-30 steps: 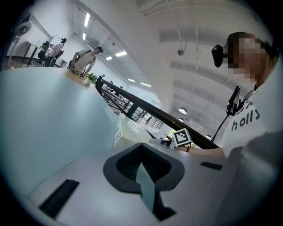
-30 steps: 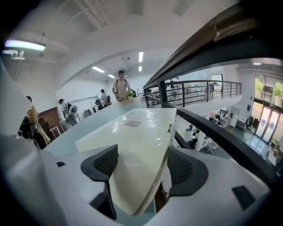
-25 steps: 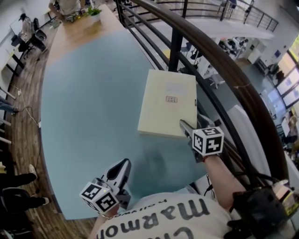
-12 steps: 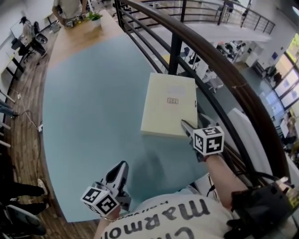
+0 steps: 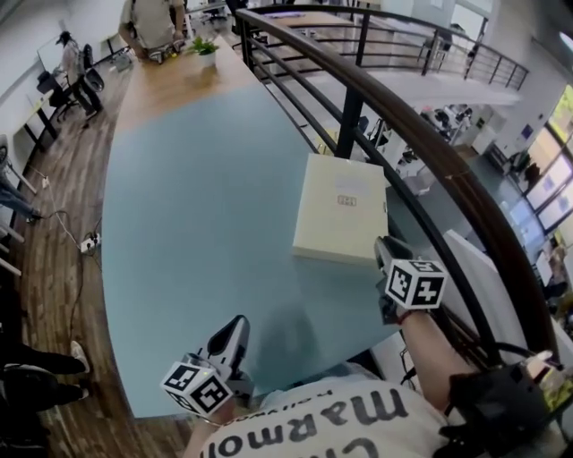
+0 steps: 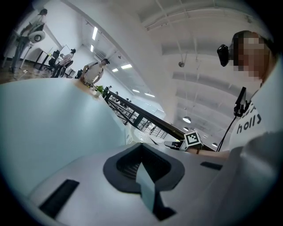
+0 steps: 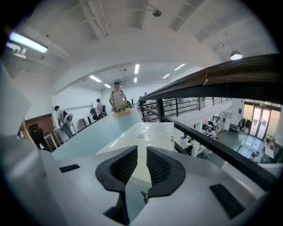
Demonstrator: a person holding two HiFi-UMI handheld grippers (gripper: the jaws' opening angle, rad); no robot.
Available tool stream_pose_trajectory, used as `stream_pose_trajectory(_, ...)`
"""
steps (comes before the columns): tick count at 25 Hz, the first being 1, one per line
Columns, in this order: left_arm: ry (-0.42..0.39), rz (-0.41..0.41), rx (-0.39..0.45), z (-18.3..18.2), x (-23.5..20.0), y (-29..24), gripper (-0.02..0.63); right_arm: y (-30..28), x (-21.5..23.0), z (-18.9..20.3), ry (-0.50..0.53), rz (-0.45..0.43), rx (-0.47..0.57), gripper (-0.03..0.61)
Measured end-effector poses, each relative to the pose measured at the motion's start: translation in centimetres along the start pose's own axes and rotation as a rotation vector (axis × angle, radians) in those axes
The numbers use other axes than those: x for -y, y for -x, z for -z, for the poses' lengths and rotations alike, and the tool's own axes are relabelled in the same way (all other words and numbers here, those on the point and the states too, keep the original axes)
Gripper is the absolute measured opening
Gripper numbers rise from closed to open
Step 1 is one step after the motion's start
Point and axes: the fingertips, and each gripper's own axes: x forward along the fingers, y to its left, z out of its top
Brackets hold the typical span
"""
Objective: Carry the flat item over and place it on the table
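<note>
The flat item [image 5: 340,207], a pale yellow folder-like box, lies flat on the blue-green table [image 5: 197,206] near its right edge. It also shows ahead of the jaws in the right gripper view [image 7: 148,131]. My right gripper [image 5: 387,252] hovers just off the item's near right corner and does not touch it. Its jaws [image 7: 141,152] have just been closing and stand together with only a slit and nothing between them. My left gripper [image 5: 230,333] sits at the table's near edge, far from the item, jaws [image 6: 142,152] together and empty.
A dark railing [image 5: 421,152] runs along the table's right side, with a drop to a lower floor beyond. A potted plant [image 5: 206,46] and a standing person [image 5: 152,22] are at the table's far end. Wooden floor with a cable [image 5: 88,243] lies left.
My right gripper has pulled back a little from the item's near corner, which it reached before. The item stays flat on the table. My left gripper has shifted slightly.
</note>
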Motion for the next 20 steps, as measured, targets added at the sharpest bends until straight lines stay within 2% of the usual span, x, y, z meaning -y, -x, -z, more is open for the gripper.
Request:
stream_pose_trajectory(3, 0.005, -0.018, 0.034, -0.8, -0.6, 2.4, 0.002, 2.4, -2.6, -0.4, -0.169, -0.119, 0.06, 0.075)
stream_pose_trajectory(5, 0.018, -0.034, 0.06, -1.1, -1.2, 3.9, 0.002, 4.0, -4.0, -0.3, -0.241, -0.187, 0.076, 0.07)
stream_pose_trajectory(8, 0.015, -0.052, 0.069, -1.2, -1.3, 6.1, 0.002, 5.9, -5.4, 0.7, -0.244, -0.219, 0.049, 0.066)
stream_pose_trajectory(12, 0.006, -0.066, 0.077, -1.2, -0.9, 9.0, 0.002, 8.6, -7.5, 1.7, -0.308, -0.272, 0.052, 0.061)
stream_pose_trajectory(15, -0.014, -0.054, 0.076, -1.2, -0.2, 10.4, 0.002, 10.3, -8.8, 2.7, -0.279, -0.283, 0.039, 0.054)
stream_pose_trajectory(20, -0.04, -0.034, 0.066, -0.8, 1.0, 12.5, 0.002, 13.3, -9.9, 4.1, -0.335, -0.302, 0.058, 0.046)
